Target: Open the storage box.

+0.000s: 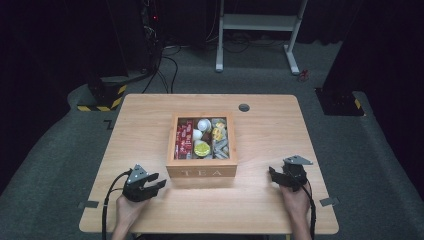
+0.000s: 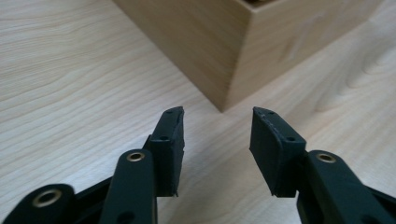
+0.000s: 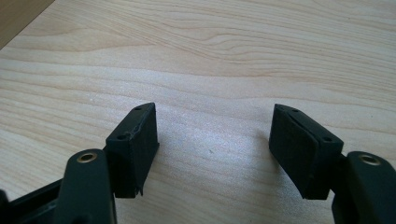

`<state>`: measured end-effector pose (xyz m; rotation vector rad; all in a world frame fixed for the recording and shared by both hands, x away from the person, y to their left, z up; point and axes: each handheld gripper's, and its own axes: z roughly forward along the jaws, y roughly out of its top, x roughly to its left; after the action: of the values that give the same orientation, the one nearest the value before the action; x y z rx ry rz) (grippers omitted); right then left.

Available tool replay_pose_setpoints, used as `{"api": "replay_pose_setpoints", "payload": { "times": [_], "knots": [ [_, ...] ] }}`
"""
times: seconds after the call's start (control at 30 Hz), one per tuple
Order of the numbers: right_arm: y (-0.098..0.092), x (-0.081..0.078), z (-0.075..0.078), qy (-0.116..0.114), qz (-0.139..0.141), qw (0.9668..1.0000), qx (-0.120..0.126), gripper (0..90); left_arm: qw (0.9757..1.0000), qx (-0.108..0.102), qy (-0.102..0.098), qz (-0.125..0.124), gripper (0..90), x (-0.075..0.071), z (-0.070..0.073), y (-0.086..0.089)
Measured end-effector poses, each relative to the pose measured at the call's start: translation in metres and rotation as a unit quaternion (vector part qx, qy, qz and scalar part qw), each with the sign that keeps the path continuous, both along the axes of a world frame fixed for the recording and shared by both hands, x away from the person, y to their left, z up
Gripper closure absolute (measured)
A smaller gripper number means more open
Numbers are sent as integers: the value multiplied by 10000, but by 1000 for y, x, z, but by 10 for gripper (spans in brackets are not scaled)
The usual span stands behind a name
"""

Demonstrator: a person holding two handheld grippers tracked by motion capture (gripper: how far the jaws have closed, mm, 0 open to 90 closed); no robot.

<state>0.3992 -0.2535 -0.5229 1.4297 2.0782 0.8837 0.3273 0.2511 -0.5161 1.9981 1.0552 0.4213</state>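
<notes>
An open wooden box (image 1: 201,171) lettered TEA stands in the middle of the table, holding red packets (image 1: 184,138), white cups (image 1: 203,124), a yellow-lidded pot (image 1: 202,149) and other small sachets. My left gripper (image 1: 159,180) hovers at the box's front left corner; in the left gripper view the box corner (image 2: 224,60) lies just beyond the left gripper (image 2: 216,123), whose jaws stand apart with nothing between them. My right gripper (image 1: 273,176) sits to the right of the box, over bare wood, and the right gripper (image 3: 214,126) has wide empty jaws.
The wooden table (image 1: 140,120) has a grey cable hole (image 1: 244,107) behind the box. Beyond its far edge, a white frame (image 1: 260,22) and dark stands rest on grey carpet. Grey tape tabs (image 1: 88,204) mark the table's near corners.
</notes>
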Motion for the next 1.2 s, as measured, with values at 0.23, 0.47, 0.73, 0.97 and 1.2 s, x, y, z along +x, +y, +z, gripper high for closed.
{"api": "replay_pose_setpoints", "payload": {
  "times": [0.23, 0.47, 0.73, 0.97, 1.2],
  "knots": [
    [0, 0, 0, -1, 0, 10000, -1, 328, 9998, 7, -33, -208, 629, -1, 0, -7],
    [0, 0, 0, -1, 0, 10000, 0, 328, 9997, -64, 11, -243, 694, 1, 0, -14],
    [0, 0, 0, -1, 1, 10000, 0, 328, 9995, -25, -35, -301, 758, 6, 1, -23],
    [0, 0, 0, -1, 1, 10000, 0, 328, 9993, -33, -81, -371, 803, 9, 2, -30],
    [0, 0, 0, -1, 3, 10000, -1, 328, 9991, -79, -143, -403, 853, 13, 5, -34]
  ]
}}
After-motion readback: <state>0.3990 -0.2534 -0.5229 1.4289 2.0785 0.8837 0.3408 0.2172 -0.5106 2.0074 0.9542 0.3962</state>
